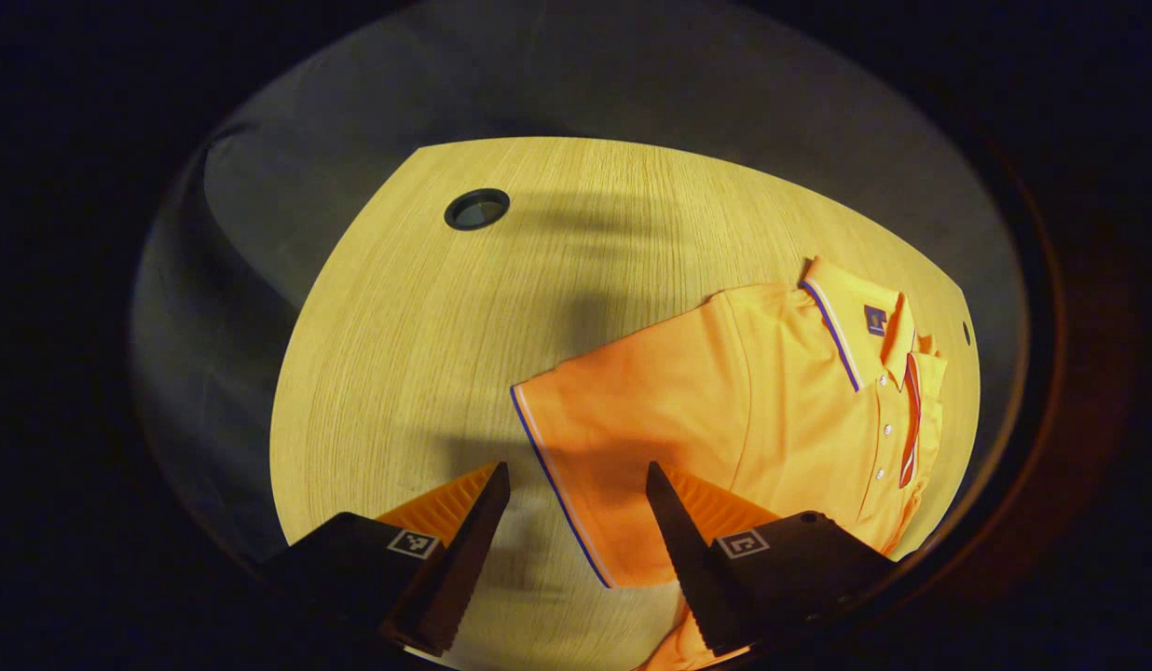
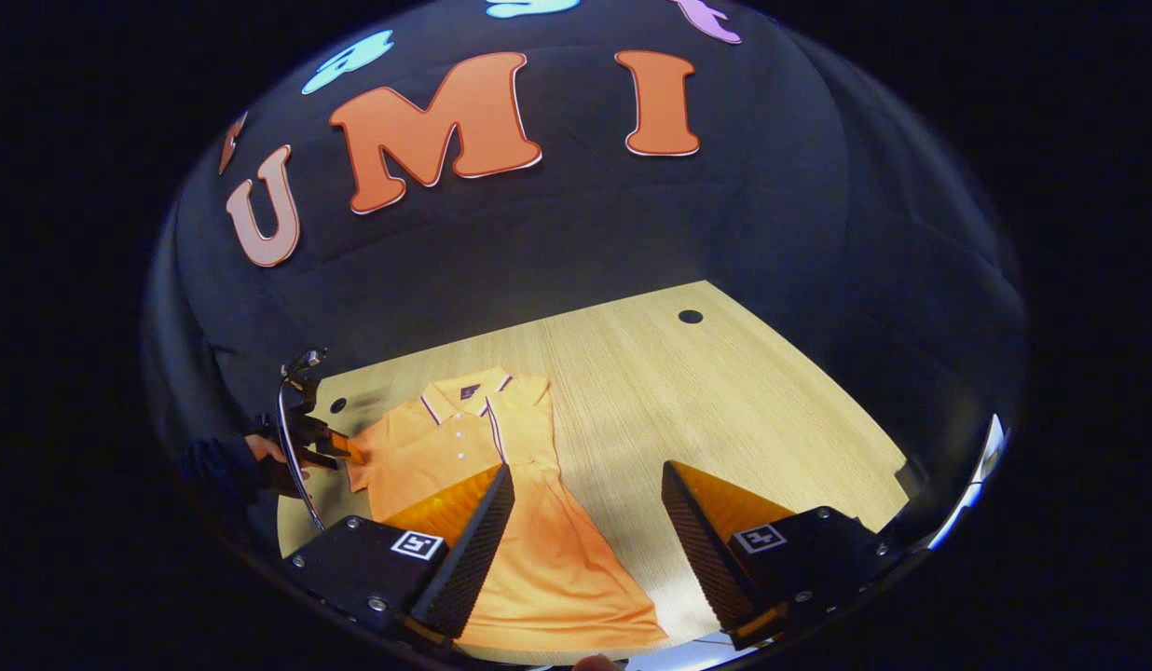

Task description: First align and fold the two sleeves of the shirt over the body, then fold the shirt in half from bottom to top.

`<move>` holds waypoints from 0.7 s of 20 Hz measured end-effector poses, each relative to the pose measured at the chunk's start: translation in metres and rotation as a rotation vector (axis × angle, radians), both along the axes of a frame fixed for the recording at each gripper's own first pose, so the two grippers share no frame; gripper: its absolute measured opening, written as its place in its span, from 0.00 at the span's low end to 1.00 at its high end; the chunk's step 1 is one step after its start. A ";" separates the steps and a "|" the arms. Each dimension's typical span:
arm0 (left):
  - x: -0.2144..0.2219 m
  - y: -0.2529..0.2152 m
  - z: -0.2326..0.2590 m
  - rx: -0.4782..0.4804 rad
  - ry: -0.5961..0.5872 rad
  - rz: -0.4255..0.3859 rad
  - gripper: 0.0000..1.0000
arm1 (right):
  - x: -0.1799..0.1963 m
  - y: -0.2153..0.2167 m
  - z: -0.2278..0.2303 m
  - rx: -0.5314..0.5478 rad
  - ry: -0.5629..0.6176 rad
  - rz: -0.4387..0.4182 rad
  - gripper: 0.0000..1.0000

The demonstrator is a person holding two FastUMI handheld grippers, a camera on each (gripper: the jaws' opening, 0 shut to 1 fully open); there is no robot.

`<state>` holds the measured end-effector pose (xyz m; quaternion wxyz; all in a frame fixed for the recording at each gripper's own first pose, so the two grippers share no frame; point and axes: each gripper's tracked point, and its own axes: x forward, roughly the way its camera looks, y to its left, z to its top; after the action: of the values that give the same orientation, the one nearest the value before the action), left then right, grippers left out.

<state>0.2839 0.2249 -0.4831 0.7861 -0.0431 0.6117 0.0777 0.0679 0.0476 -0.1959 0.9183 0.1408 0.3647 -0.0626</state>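
Recording booth: black cloth wall (image 2: 576,233), wooden desk (image 2: 725,391) (cable hole).

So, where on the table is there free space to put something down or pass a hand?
Bare table lies right of the shirt, out to the far hole. In the left gripper view, wood is also free between the sleeve and the near hole. It is crowded at that sleeve, where the left hand-held gripper hovers open.
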 end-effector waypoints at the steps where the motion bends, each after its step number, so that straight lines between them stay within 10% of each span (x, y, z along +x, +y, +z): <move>1: 0.007 -0.001 -0.002 0.001 -0.022 -0.006 0.92 | -0.005 -0.004 -0.001 -0.008 0.000 -0.011 0.97; 4: 0.009 -0.014 0.001 -0.032 -0.019 -0.036 0.66 | -0.016 -0.012 -0.004 0.003 0.007 -0.046 0.97; 6: 0.007 -0.023 0.000 -0.052 -0.013 -0.053 0.13 | -0.023 -0.016 -0.006 0.013 0.015 -0.067 0.97; 14: 0.052 -0.078 0.066 -0.114 -0.258 -0.253 0.14 | -0.025 -0.019 -0.004 0.048 0.021 -0.103 0.97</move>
<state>0.3357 0.1469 -0.4172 0.8577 -0.0198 0.5100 -0.0626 0.0431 0.0290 -0.2000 0.9063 0.1806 0.3681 -0.1024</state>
